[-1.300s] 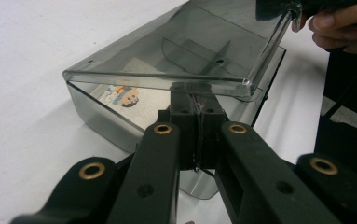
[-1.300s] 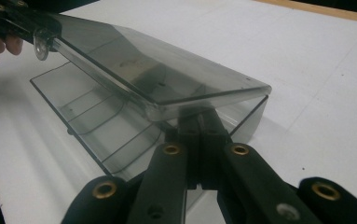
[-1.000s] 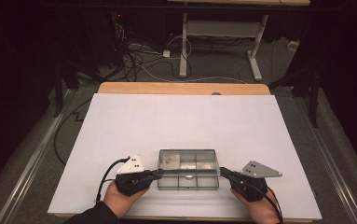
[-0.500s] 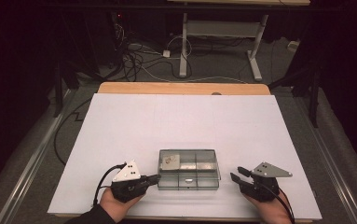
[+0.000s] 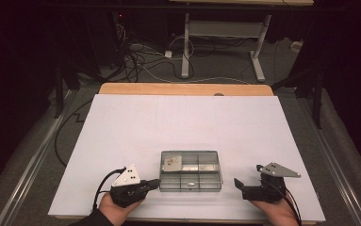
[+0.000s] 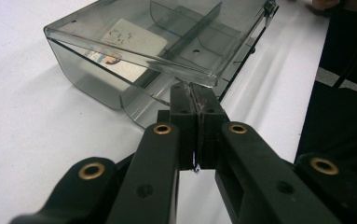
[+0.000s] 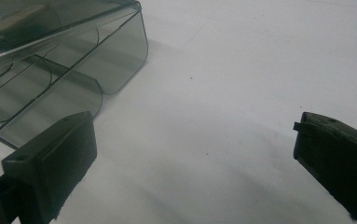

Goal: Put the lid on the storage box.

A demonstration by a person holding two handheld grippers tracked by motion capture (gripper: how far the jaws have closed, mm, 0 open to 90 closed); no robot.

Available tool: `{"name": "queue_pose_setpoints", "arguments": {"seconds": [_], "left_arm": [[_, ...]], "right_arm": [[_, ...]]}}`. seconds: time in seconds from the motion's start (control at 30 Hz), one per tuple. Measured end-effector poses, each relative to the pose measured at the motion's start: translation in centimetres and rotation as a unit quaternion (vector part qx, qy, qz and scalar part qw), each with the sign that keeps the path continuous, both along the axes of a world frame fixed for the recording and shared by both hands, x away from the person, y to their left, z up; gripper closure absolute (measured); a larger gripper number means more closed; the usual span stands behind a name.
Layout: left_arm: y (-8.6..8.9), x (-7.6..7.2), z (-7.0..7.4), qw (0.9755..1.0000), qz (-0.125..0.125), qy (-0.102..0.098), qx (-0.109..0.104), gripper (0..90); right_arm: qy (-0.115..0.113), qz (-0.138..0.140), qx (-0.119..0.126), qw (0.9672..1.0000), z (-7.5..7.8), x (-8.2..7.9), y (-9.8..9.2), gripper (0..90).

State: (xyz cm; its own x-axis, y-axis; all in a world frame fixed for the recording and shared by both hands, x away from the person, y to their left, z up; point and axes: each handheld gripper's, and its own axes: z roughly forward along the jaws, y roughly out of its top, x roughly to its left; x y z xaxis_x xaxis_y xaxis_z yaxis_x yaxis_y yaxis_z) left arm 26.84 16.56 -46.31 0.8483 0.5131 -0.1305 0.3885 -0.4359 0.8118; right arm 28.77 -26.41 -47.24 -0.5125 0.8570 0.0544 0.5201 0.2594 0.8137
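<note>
My left tongs are clenched on the near rim of the smoky clear plastic compartment box, low in the middle of the white tabletop. My right tongs have just been opening, nothing between them, apart from the box; its lid looks shut.

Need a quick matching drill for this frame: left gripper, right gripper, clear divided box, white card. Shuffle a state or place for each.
1. left gripper
2. right gripper
3. clear divided box
4. white card

a. lies in a far-left compartment
b. jaws wide apart, nothing between them
c. stands on the white table top, between the grippers
d. jaws shut, tips at the box's edge

Pairs: 1-d, 2-b, 3-c, 4-a
</note>
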Motion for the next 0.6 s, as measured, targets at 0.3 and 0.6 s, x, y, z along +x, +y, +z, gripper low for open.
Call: {"name": "queue_pose_setpoints", "arguments": {"seconds": [0.3,0.6], "left_arm": [[0.4,0.0,-0.9,0.9996,0.021,0.020,-0.006,86.1],[2.2,2.7,-2.0,0.9973,0.068,0.015,0.024,86.1]], "right_arm": [[-0.007,-0.008,0.006,0.9999,0.2,0.0,-0.4,0.0],[-0.010,-0.005,0.005,0.9999,0.0,0.1,-0.3,0.0]]}}
